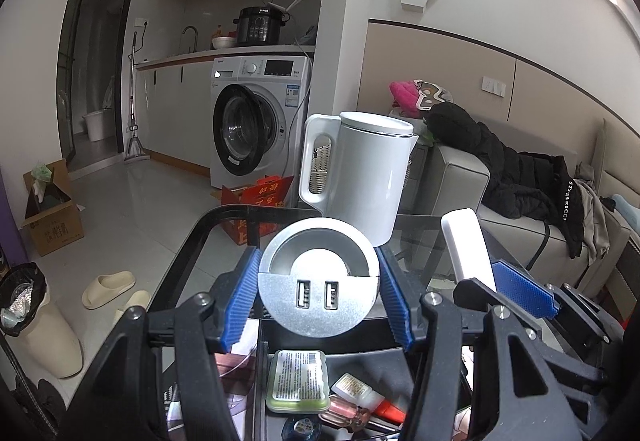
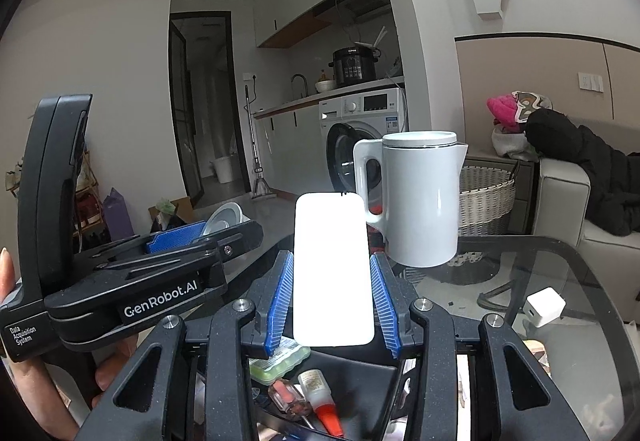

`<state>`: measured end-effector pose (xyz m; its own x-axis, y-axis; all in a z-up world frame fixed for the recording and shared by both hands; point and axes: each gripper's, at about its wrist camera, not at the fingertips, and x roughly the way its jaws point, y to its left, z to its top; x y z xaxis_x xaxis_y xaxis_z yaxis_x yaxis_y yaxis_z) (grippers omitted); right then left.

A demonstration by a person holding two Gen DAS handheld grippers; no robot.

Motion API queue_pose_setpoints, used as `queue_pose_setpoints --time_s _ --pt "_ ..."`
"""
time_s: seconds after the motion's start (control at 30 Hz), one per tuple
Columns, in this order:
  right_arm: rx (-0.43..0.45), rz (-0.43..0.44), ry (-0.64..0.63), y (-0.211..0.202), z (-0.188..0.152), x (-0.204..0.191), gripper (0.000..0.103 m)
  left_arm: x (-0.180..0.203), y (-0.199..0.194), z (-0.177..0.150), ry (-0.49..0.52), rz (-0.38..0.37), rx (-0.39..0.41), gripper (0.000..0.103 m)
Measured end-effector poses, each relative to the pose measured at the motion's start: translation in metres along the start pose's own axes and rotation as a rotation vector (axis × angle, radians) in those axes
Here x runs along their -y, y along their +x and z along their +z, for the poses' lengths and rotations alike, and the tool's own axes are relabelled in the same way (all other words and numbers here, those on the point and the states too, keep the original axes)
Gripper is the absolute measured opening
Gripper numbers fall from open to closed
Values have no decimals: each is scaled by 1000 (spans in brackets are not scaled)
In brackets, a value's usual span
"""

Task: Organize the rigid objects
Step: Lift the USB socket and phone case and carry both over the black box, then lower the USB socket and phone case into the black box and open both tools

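Carry step: my left hand-held gripper (image 1: 318,295) is clamped on the round USB hub (image 1: 318,291), my right hand-held gripper (image 2: 334,297) on the white power bank (image 2: 332,273), both above the tray (image 2: 360,373). Next, I lower each and release.

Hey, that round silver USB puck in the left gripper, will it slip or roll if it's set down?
The puck looks rigid, metal-finished and smooth, so it may slip; the left gripper grips only its curved rim. On edge it would probably roll; laid flat on the glass table it should stay. It seems unlikely to flex.
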<state>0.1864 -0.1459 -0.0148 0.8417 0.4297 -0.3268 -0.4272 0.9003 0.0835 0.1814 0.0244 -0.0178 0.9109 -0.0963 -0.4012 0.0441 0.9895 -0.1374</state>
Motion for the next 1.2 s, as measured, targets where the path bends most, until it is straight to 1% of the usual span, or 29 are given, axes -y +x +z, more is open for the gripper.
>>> queue_pose_setpoints --time_s 0.43,0.53,0.57,0.67,0.73,0.8,0.97,1.13,1.2 --pt "-21 16 10 15 -4 7 39 1 14 1 -5 2 -31 57" --pt "-36 15 12 19 -4 8 39 2 19 0 14 29 -58 57" --pt "-45 12 10 20 -5 9 39 4 23 -1 22 41 -76 57" --pt "-74 -21 -22 25 -7 6 39 2 33 -5 17 43 -134 56" --pt "-110 -19 -22 29 -9 8 39 2 40 -8 22 51 -173 57" --pt "-165 -8 -10 36 -12 11 39 3 47 -12 25 50 -214 56" --pt "-253 -4 -31 50 -24 12 39 6 58 -23 36 48 -304 57" --pt "-384 16 5 69 -38 16 39 6 71 -33 47 46 -405 56" --pt "-425 14 14 76 -44 18 39 6 73 -36 44 57 -424 57"
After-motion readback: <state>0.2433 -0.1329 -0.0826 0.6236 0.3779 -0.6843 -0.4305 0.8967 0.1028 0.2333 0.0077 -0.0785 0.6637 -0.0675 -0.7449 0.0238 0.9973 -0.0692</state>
